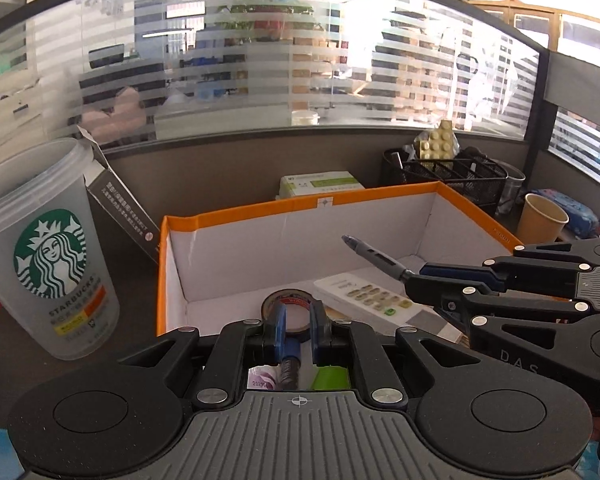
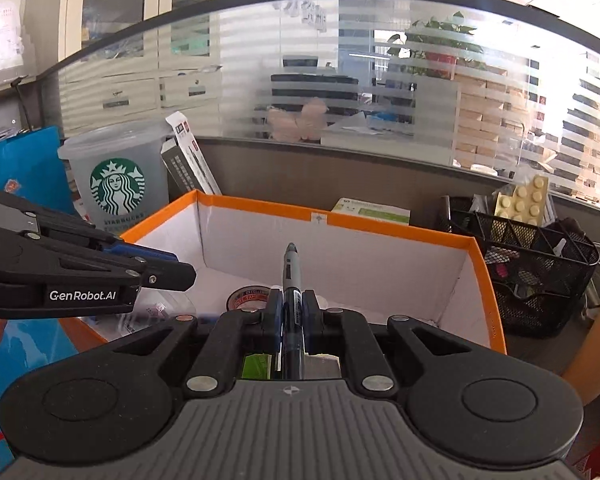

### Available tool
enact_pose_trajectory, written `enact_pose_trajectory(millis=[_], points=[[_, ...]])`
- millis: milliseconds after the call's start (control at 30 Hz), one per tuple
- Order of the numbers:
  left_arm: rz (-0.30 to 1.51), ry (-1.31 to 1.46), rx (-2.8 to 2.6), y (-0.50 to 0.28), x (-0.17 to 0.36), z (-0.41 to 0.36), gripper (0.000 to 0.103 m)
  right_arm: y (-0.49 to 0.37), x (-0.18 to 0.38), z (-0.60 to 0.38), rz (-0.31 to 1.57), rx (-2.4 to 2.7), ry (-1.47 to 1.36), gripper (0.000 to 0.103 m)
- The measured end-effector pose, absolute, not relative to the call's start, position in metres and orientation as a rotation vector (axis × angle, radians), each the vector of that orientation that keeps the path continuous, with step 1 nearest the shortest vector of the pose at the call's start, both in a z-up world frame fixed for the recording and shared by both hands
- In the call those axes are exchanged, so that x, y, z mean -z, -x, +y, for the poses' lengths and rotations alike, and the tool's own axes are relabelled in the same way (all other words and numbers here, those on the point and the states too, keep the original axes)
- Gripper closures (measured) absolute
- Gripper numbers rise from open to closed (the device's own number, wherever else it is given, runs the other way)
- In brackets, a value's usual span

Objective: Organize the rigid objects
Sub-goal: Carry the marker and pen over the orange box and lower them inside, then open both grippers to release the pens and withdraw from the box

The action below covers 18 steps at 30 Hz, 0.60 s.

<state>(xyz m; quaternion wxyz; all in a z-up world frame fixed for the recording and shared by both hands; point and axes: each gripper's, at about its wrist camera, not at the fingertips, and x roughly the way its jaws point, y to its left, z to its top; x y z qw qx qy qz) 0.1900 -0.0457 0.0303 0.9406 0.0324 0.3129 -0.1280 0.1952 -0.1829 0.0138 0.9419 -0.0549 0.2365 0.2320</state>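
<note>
Right wrist view: right gripper [image 2: 291, 312] is clamped on a pen [image 2: 290, 276] (tip forward), poised over the orange-rimmed box [image 2: 384, 229].
Left gripper [image 1: 298, 322]: jaws nearly together – a small dark spring-like piece [image 1: 290, 364] sits against its left finger; whether it is pinched I cannot tell.
Inside the box: a tape roll [image 1: 290, 300] and a white remote [image 1: 366, 292] lie on the floor; a green item [image 1: 332, 378] and a printed scrap are mostly hidden under the gripper body.
Cut off: a paper cup [image 2: 596, 352] at the right edge.
Desk: a Starbucks cup [image 1: 48, 256] left of the box, a black mesh organizer [image 2: 532, 268] on its right – a yellow brick plate [image 2: 522, 200] standing in it.
Room: a frosted striped glass partition [image 1: 284, 60] behind the desk; shapes beyond it are blurred.
</note>
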Motion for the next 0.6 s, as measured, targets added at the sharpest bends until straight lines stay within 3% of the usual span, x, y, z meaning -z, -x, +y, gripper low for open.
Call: enact_pose_trajectory(millis=[600], points=[[0.663,-0.058,0.264,-0.190,-0.025,-0.040,0.092,-0.218,0.002,-0.171,0.601,-0.486,0.143,0.094]])
